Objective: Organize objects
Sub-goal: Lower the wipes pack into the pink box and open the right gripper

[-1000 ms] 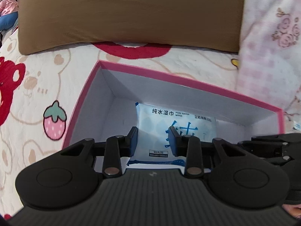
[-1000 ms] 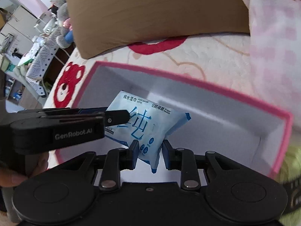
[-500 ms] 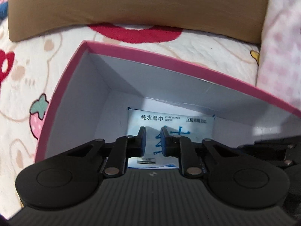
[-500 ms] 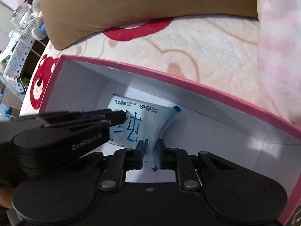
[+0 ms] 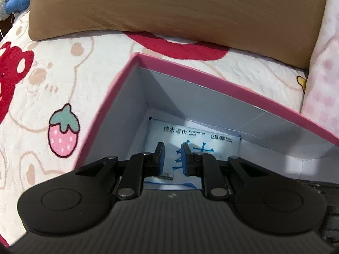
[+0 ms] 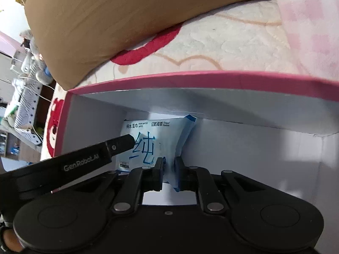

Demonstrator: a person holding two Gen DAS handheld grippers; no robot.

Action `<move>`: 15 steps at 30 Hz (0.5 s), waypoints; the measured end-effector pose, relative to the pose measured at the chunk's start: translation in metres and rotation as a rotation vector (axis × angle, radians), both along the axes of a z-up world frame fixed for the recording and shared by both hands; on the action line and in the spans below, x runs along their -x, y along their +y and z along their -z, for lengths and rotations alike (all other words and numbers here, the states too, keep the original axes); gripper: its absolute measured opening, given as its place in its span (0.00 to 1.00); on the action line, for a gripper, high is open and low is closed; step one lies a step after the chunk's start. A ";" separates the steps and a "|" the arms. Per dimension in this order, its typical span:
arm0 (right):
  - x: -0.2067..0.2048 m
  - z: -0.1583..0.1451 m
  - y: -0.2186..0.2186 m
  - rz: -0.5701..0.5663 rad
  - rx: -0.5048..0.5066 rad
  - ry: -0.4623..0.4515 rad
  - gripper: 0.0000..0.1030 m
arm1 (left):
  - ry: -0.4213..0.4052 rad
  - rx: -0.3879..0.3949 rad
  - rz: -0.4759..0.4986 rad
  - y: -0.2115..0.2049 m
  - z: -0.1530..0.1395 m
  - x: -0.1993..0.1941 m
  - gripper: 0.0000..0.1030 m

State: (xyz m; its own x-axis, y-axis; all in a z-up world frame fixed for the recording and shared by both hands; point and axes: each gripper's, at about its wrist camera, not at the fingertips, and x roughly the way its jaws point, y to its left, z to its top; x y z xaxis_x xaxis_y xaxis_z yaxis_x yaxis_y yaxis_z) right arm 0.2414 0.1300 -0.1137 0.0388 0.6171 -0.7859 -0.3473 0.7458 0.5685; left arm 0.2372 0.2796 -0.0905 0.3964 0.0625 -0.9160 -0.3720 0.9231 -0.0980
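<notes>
A blue-and-white pack of wet wipes (image 5: 197,135) (image 6: 169,131) stands tilted in the far left corner of a pink-rimmed box (image 5: 211,78) (image 6: 190,80) with white inner walls. My left gripper (image 5: 173,156) is down inside the box, its jaws narrowed onto the pack's printed face with the film showing between the pads. In the right wrist view one of its fingers (image 6: 118,145) lies across the pack's left side. My right gripper (image 6: 168,167) is shut on the pack's lower right edge. The pack's lower part is hidden behind the fingers.
The box sits on a bedsheet (image 5: 63,84) printed with bears and strawberries. A brown pillow (image 5: 169,6) (image 6: 106,21) lies just behind it and a pink checked blanket (image 5: 324,74) (image 6: 307,21) to its right. Shelves and clutter (image 6: 23,105) stand beyond the bed's left edge.
Both grippers have sunk into the box with the pack, which went from hanging over the opening to the far left corner. The left jaws have narrowed onto it.
</notes>
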 end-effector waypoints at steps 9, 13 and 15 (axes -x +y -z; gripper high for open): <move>0.018 -0.038 0.012 -0.253 0.098 -0.226 0.33 | -0.011 -0.047 0.021 -0.007 -0.017 0.015 0.16; 0.038 -0.068 0.006 -0.383 0.144 -0.376 0.42 | -0.038 -0.073 0.050 -0.015 -0.038 0.024 0.16; 0.046 -0.079 -0.003 -0.429 0.123 -0.408 0.42 | -0.046 -0.081 0.067 -0.021 -0.050 0.029 0.16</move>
